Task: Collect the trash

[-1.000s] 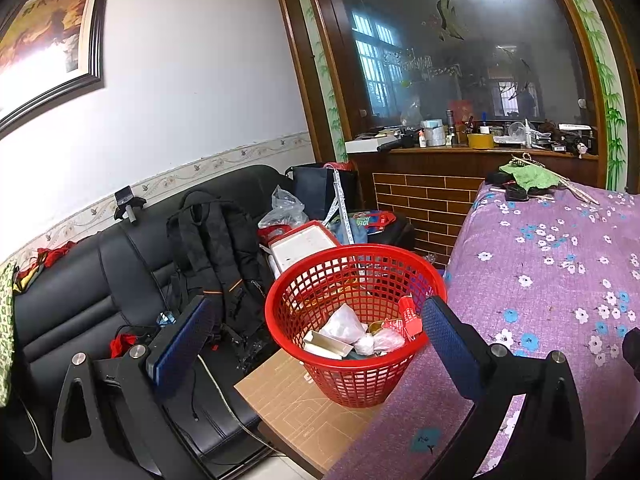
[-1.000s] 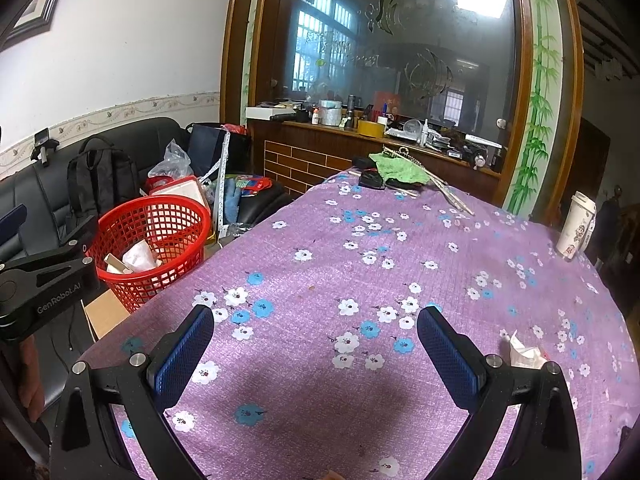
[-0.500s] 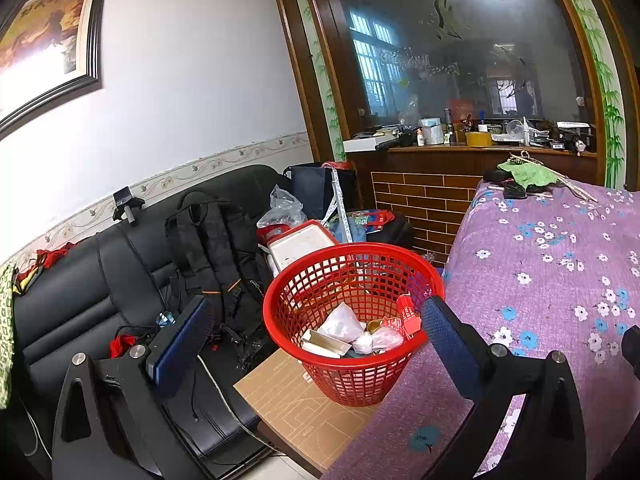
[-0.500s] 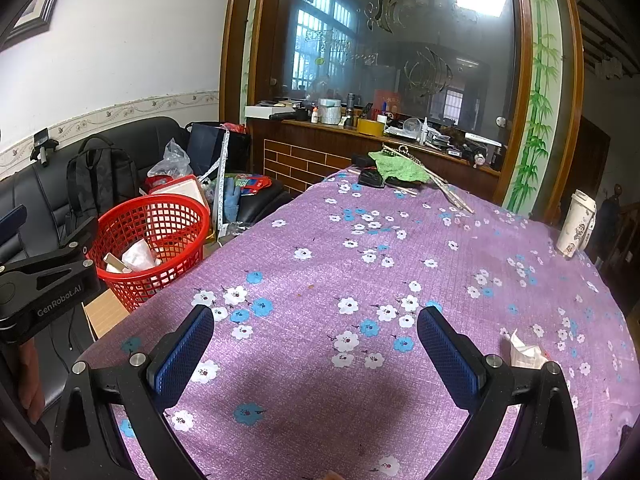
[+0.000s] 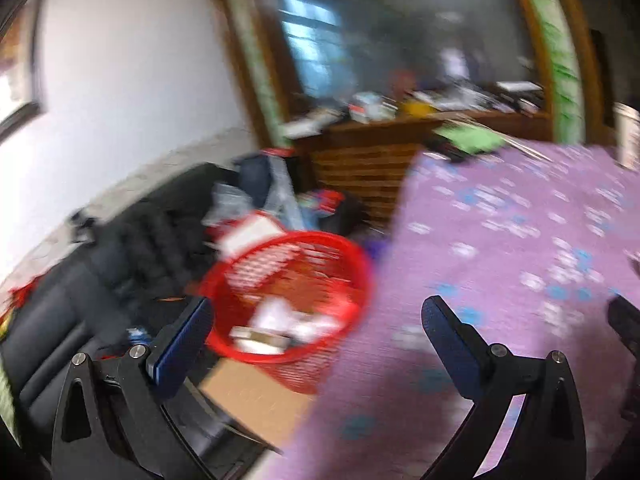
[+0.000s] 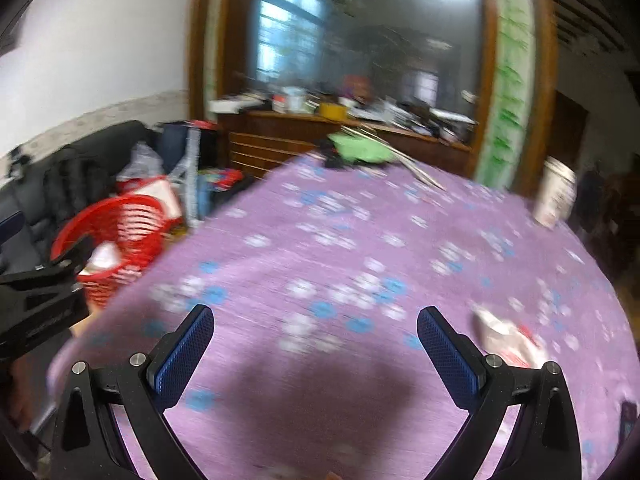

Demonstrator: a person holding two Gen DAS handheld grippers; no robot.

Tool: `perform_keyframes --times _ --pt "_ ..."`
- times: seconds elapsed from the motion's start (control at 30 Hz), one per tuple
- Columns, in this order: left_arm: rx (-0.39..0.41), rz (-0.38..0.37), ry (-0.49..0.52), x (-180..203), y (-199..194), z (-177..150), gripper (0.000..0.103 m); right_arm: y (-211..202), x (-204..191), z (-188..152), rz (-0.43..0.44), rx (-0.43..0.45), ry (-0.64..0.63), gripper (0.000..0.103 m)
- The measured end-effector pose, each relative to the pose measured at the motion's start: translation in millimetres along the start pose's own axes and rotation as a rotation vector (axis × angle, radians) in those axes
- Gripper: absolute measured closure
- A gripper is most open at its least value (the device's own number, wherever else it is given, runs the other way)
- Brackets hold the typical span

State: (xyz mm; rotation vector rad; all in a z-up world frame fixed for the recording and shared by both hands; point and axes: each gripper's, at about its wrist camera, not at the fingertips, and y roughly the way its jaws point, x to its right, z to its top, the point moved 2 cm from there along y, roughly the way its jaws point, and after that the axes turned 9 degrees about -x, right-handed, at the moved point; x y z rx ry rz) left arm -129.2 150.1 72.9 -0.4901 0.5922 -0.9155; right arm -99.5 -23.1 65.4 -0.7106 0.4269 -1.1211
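Both views are motion-blurred. A red mesh basket (image 5: 288, 292) holding white and red scraps stands on a cardboard box beside the table, left of centre in the left wrist view; it also shows in the right wrist view, the basket (image 6: 116, 240) at the left. My left gripper (image 5: 316, 332) is open and empty, over the table edge next to the basket. My right gripper (image 6: 315, 340) is open and empty above the purple flowered tablecloth (image 6: 340, 264). A crumpled white and red wrapper (image 6: 508, 336) lies on the cloth just right of the right gripper's right finger.
A black sofa (image 5: 60, 320) with a backpack and bags runs along the left wall. A white cup (image 6: 556, 196) stands at the table's far right edge. A green cloth (image 6: 360, 150) and sticks lie at the far end, before a cluttered wooden counter (image 6: 340, 120).
Both cameras have swung sharply and the views have blurred. The basket slid left in the left wrist view, showing more table. The white wrapper has come nearer the right gripper. Both grippers stay open.
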Motion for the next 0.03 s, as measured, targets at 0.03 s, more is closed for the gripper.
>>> perform_keyframes --times 0.03 --pt "-0.027 -0.057 0.024 11.2 2.0 2.3 0.000 4.6 16.1 -5.2 -0.020 -0.036 0.035 0.000"
